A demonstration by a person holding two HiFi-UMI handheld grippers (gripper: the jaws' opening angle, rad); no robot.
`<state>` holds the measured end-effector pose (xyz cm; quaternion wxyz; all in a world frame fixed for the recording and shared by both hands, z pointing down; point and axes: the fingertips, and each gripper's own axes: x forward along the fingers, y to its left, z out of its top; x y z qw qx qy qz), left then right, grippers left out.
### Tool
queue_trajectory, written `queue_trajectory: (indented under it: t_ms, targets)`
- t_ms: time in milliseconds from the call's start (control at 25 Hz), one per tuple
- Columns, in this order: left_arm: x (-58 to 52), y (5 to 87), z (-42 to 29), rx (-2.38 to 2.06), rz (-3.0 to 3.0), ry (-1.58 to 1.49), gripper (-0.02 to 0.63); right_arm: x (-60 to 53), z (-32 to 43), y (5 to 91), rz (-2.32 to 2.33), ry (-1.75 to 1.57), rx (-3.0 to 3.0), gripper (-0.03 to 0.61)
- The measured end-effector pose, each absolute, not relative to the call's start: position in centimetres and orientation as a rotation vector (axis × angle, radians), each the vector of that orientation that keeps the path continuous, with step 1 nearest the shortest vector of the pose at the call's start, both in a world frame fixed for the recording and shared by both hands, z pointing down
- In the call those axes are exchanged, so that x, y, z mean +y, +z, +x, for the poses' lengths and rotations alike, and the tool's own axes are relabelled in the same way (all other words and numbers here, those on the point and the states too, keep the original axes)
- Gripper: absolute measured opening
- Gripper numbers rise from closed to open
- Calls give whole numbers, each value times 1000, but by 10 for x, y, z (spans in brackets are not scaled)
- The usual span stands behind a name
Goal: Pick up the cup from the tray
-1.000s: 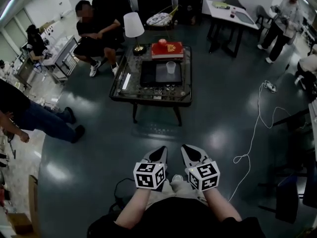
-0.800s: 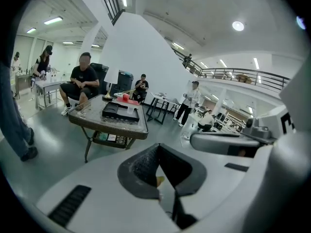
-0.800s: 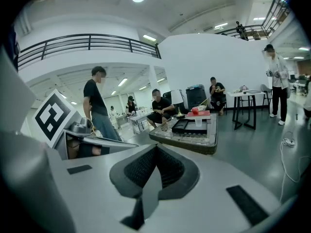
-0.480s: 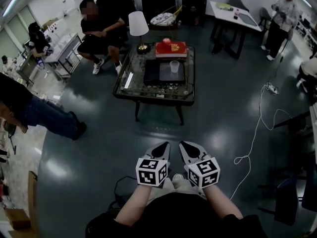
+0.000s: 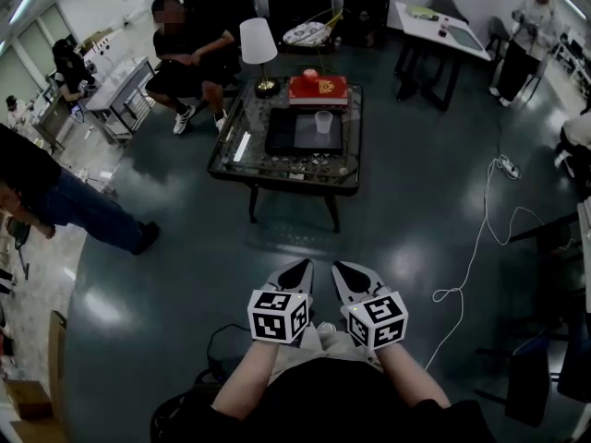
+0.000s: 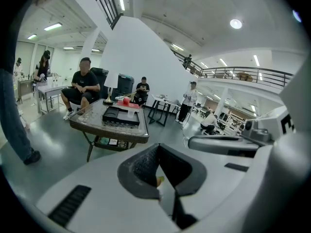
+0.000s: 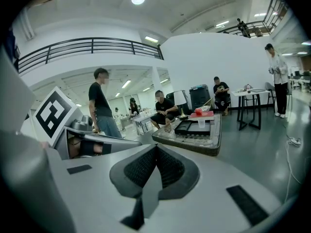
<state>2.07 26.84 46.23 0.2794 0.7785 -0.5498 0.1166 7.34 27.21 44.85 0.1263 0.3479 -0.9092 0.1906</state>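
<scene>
A clear plastic cup [image 5: 322, 121] stands on a dark tray [image 5: 294, 134] on the glass coffee table [image 5: 238, 160], far ahead of me. In the right gripper view the cup [image 7: 201, 123] sits on the tray [image 7: 189, 127]; in the left gripper view the tray [image 6: 118, 115] shows small on the table. Both grippers hang close to my body, well short of the table. My left gripper [image 5: 300, 272] is shut and holds nothing. My right gripper [image 5: 343, 272] is shut too, also holding nothing, right beside the left one.
A red box [image 5: 318, 89] and a white lamp [image 5: 259, 44] stand on the table behind the tray. A seated person [image 5: 189, 49] is at the table's far left, another person [image 5: 65, 206] stands at left. A white cable [image 5: 480, 238] lies on the floor at right.
The view has drifted slightly, with the table a touch higher and nearer the centre. The grippers stay shut, side by side near my body.
</scene>
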Motion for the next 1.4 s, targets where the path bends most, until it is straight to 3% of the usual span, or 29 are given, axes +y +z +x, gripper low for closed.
queue_trajectory:
  t_ms: [680,1400]
  targets:
    - [258,465,17,-1513,2041,324,9,259,72,450,979,582,-2659,11]
    - [163,468,-1,-1484,2046,299,9,170,55,452,993,568,-2634,11]
